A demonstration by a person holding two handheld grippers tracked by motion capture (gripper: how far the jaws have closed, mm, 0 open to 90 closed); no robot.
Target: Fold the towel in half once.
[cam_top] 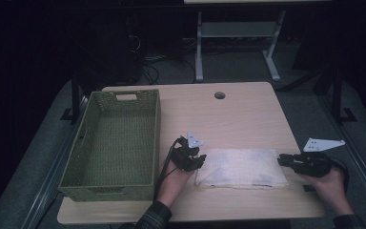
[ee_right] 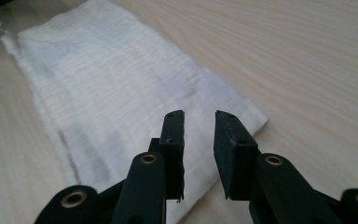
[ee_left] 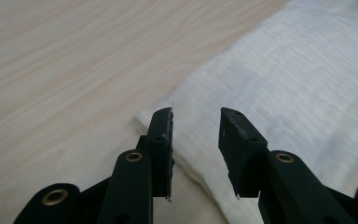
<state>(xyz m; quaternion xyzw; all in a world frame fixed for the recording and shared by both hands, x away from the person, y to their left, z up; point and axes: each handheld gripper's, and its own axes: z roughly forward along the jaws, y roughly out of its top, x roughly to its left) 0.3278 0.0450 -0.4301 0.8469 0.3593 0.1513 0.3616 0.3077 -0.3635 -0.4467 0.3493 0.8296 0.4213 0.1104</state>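
Observation:
A folded white cloth (cam_top: 242, 167) lies flat on the wooden table (cam_top: 238, 119), near its front edge. My left gripper (cam_top: 195, 161) sits at the cloth's left end, open, its jaws just over the cloth's corner (ee_left: 168, 121). My right gripper (cam_top: 283, 160) is at the cloth's right end, also open, jaws over the edge of the cloth (ee_right: 121, 93). Nothing is held between either pair of jaws. In the left gripper view my left gripper (ee_left: 196, 135) hovers above the cloth (ee_left: 298, 84); in the right gripper view my right gripper (ee_right: 199, 135) does the same.
A green woven basket (cam_top: 81, 148), with nothing in it, stands on the left part of the table. A round cable hole (cam_top: 219, 95) is at the table's back edge. A white desk frame (cam_top: 238, 43) stands on the floor beyond.

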